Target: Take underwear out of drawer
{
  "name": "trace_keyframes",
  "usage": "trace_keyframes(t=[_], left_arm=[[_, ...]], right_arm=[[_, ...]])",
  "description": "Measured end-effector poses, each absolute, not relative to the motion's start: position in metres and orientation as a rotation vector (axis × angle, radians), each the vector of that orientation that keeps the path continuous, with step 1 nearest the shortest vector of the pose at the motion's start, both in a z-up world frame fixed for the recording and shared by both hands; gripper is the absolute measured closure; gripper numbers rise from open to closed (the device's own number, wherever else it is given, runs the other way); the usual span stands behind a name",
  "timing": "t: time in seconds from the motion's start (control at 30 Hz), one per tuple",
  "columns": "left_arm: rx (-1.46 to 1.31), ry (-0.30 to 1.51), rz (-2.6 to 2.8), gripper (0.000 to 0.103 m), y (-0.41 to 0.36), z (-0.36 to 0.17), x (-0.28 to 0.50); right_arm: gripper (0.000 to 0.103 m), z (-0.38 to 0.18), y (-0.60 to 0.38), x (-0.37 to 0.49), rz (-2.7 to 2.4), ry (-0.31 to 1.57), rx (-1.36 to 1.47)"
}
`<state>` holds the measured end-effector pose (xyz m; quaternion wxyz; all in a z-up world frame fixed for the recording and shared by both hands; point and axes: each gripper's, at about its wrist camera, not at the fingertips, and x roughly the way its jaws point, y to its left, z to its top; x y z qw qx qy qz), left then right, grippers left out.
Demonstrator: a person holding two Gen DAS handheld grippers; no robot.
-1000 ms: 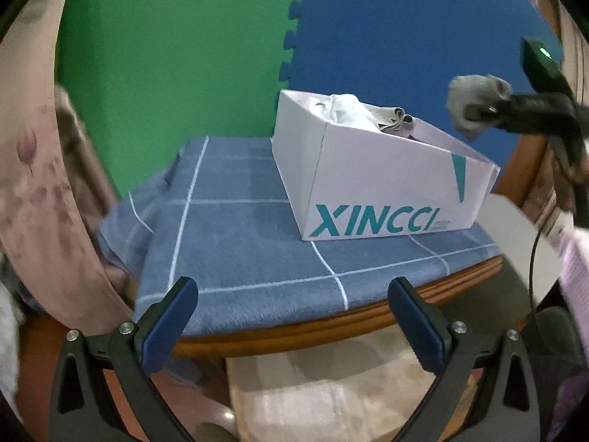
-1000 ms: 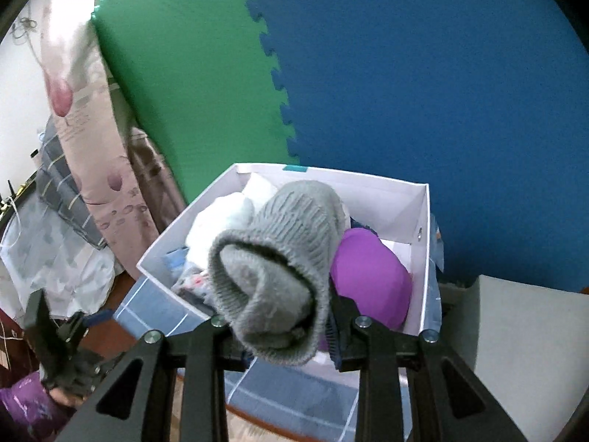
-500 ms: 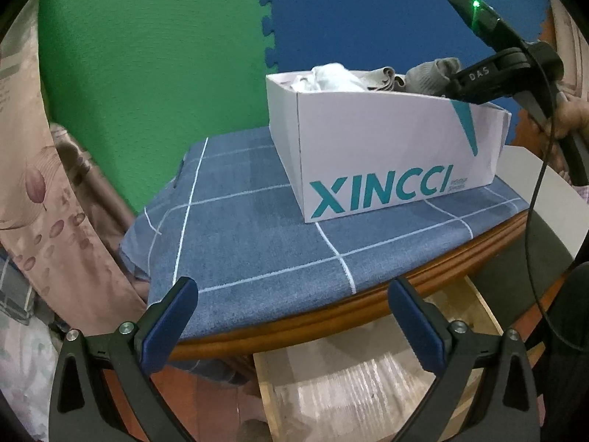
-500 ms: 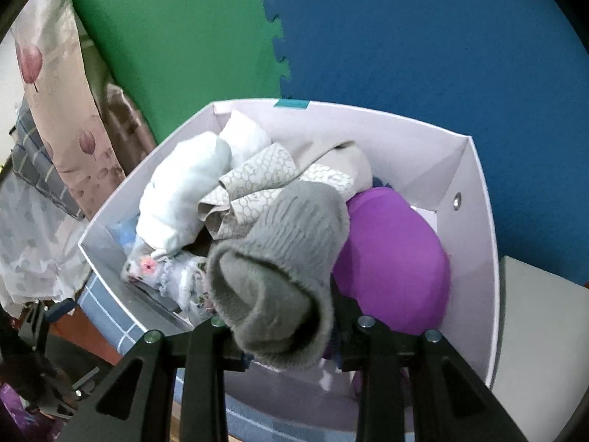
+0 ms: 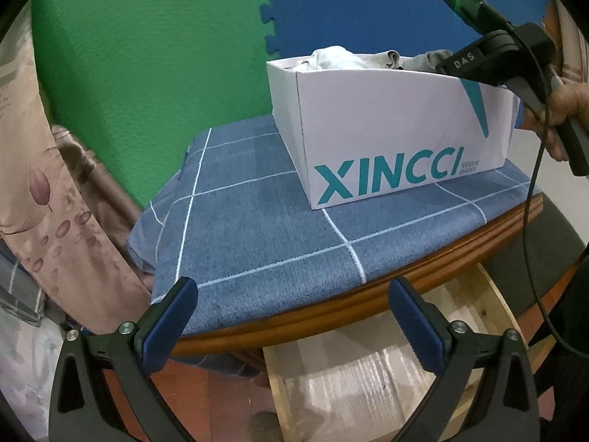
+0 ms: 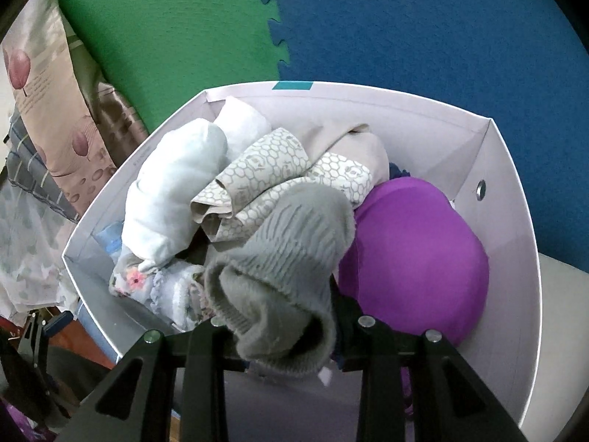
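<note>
My right gripper (image 6: 283,328) is shut on a grey knitted garment (image 6: 287,280), held low inside the white XINCCI box (image 6: 515,191). The garment hangs over its fingertips and hides them. Under it lie a purple garment (image 6: 416,258), a beige honeycomb-patterned piece (image 6: 272,180), a pale white roll (image 6: 173,191) and a small floral piece (image 6: 147,280). In the left wrist view the box (image 5: 386,140) stands on a blue checked cloth (image 5: 257,243), with the grey garment (image 5: 427,59) at its rim. My left gripper (image 5: 294,324) stands open and holds nothing, above an open wooden drawer (image 5: 368,379).
The cloth covers a wooden table edge (image 5: 405,298) that overhangs the drawer. A person's hand (image 5: 567,99) grips the right tool, its cable trailing down. Green and blue foam mats back the scene. A floral curtain (image 5: 48,191) hangs at the left.
My right gripper has come down with the grey garment from above the box to inside it. The left gripper has tilted and rolled a little, staying open.
</note>
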<state>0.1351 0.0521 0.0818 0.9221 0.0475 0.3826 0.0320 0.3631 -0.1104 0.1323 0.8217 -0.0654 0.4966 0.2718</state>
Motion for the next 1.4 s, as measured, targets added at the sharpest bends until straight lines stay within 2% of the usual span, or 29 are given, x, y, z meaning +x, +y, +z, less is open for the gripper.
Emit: trace_keyframes(t=[0.3,0.37,0.43,0.6,0.77,0.97,1.4], left_arm=[[0.101,0.795,0.065,0.0,0.052,0.081,0.135],[0.105,0.8,0.064,0.0,0.051,0.081,0.136],[0.11,0.802,0.063,0.0,0.051,0.08,0.136],[0.122,0.806,0.063,0.0,0.05,0.078,0.136],[0.126,0.806,0.062,0.0,0.049,0.078,0.135],[0.137,0.801,0.06,0.0,0.047,0.078,0.135],[0.09,0.751,0.134,0.001,0.023,0.101,0.112]], right_arm=[[0.067,0.134,-0.117,0.361,0.565,1.042,-0.128],[0.063,0.135,-0.12,0.361,0.561,1.038,-0.12],[0.051,0.138,-0.122,0.36,0.556,1.024,-0.12],[0.042,0.147,-0.125,0.356,0.545,0.979,-0.127],[0.042,0.166,-0.138,0.344,0.534,0.881,-0.086],[0.04,0.196,-0.148,0.279,0.616,0.708,-0.033],[0.035,0.16,-0.166,0.126,0.563,0.625,-0.092]])
